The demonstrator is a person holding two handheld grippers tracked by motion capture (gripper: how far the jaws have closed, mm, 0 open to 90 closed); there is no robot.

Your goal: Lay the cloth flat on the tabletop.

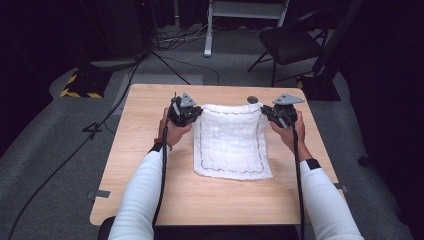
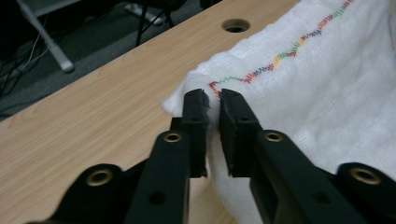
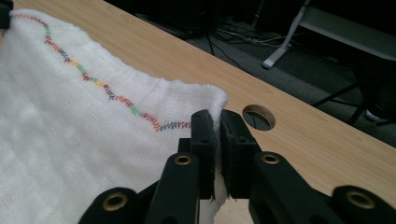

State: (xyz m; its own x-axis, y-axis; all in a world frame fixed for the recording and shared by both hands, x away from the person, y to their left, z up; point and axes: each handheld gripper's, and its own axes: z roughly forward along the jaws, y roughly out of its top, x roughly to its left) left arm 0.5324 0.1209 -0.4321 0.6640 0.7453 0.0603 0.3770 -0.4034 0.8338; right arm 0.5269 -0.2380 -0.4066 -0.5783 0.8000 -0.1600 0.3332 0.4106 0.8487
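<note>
1. A white cloth [image 1: 231, 142] with a multicoloured zigzag stitched border is seen at the middle of the wooden table [image 1: 150, 190]; its near edge lies flat on the wood, closest to the person's white sleeves [image 1: 137, 195].

2. At the cloth's far left corner, the left gripper [image 1: 192, 114] is clamped tight on the fabric; in the left gripper view the corner [image 2: 211, 95] is pinched between the nearly closed jaws.

3. At the cloth's far right corner, the right gripper [image 1: 270, 115] is likewise closed on the hem, the fold of fabric [image 3: 218, 105] being nipped between narrow jaws just short of the table's round cable hole [image 3: 258, 116].

4. The far edge is judged to be raised slightly off the wood, so the grasp is counted as done; the fold or lift toward the near edge is judged still to be carried out.

5. Beyond the table, a dark chair [image 1: 292, 45] and floor cables [image 1: 175, 37] are visible.
</note>
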